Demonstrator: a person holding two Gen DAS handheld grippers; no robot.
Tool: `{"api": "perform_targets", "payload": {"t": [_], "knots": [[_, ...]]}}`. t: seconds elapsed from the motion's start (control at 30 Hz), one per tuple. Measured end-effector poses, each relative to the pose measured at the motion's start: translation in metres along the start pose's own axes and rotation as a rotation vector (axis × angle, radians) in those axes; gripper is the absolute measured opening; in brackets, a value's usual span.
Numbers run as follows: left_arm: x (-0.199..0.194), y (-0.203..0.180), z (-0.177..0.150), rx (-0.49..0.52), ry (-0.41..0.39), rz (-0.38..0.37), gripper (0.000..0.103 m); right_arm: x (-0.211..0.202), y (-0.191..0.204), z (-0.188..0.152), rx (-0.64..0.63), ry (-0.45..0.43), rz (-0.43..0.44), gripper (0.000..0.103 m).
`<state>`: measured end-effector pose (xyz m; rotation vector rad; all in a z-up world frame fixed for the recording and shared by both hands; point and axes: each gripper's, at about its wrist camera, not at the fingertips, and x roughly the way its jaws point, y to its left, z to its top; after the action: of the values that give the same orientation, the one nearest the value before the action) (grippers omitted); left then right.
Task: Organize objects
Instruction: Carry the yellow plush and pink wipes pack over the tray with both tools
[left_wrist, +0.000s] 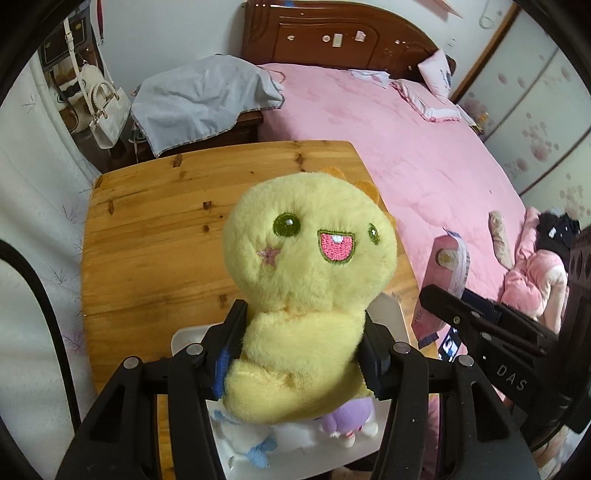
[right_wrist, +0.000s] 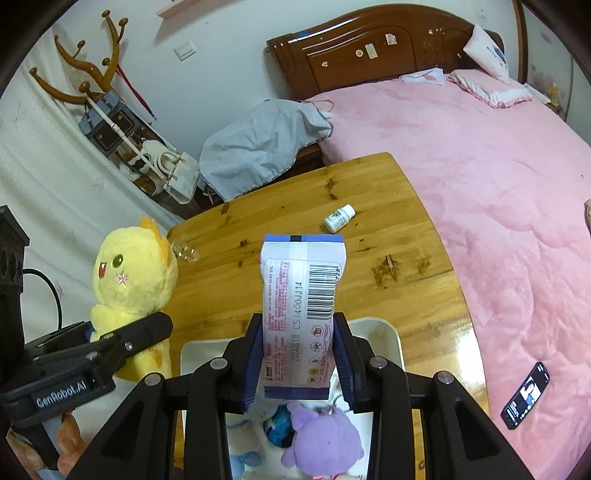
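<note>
My left gripper (left_wrist: 301, 354) is shut on a yellow plush chick (left_wrist: 310, 280) and holds it upright above the wooden table (left_wrist: 147, 258). The chick also shows in the right wrist view (right_wrist: 129, 280). My right gripper (right_wrist: 297, 363) is shut on a white and pink snack packet (right_wrist: 301, 295), held upright above a white tray (right_wrist: 388, 332). The packet shows in the left wrist view (left_wrist: 443, 280) beside the right gripper (left_wrist: 436, 295). In the tray lie a purple plush (right_wrist: 325, 439) and a white and blue plush (right_wrist: 247, 458).
A small white pill bottle (right_wrist: 340, 218) lies on the table's far part. A clear plastic piece (right_wrist: 184, 253) lies near the table's left edge. A pink bed (right_wrist: 480, 184) runs along the right, with a phone (right_wrist: 526, 395) on it. Bags (right_wrist: 147, 162) hang at the left wall.
</note>
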<state>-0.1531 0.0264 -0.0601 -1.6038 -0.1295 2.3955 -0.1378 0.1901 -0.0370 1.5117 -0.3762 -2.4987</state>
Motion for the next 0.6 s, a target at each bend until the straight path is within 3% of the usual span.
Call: {"api": "perform_targets", "payload": {"t": [0.37, 0.6], "knots": [[0.003, -0.004, -0.040, 0.099, 0.019, 0.037, 0.058, -0.003, 0.003, -0.032, -0.020, 0.029, -0.027, 0.036], [0.011, -0.006, -0.065, 0.148, 0.070, 0.039, 0.058, -0.001, -0.004, -0.046, -0.008, 0.059, -0.034, 0.036]]}}
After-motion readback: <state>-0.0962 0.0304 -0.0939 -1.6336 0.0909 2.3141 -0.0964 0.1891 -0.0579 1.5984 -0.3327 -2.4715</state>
